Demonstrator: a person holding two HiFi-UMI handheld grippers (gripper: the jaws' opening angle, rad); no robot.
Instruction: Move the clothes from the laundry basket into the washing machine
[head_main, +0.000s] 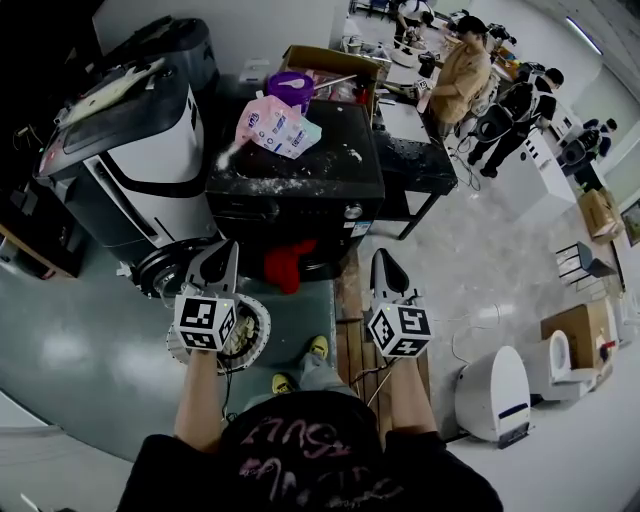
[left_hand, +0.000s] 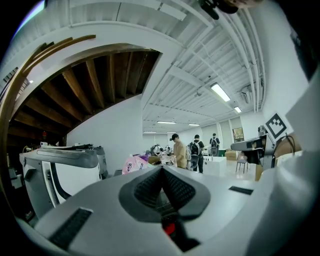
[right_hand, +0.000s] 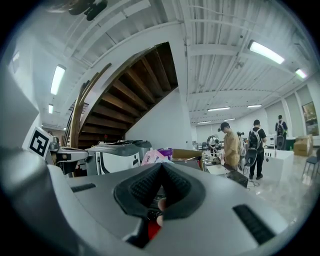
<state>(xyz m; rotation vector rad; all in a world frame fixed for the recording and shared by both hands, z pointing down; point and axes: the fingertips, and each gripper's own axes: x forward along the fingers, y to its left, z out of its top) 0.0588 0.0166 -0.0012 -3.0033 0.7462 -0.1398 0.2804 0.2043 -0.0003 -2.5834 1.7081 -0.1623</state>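
Note:
The black washing machine (head_main: 295, 185) stands straight ahead in the head view, and a red garment (head_main: 285, 266) hangs out of its front opening. The round white laundry basket (head_main: 257, 340) sits on the floor below my left gripper, partly hidden by that gripper's marker cube; what it holds I cannot tell. My left gripper (head_main: 222, 256) is shut and empty, held level just left of the red garment. My right gripper (head_main: 386, 262) is also shut and empty, at the machine's right front corner. In each gripper view the pads (left_hand: 150, 187) (right_hand: 147, 186) meet with nothing between them.
A pink bag (head_main: 276, 126) and a purple tub lie on top of the black machine. A grey-and-white machine (head_main: 130, 170) stands to its left. A black table (head_main: 415, 160), several people (head_main: 462, 72), cardboard boxes and a white appliance (head_main: 495, 395) are to the right.

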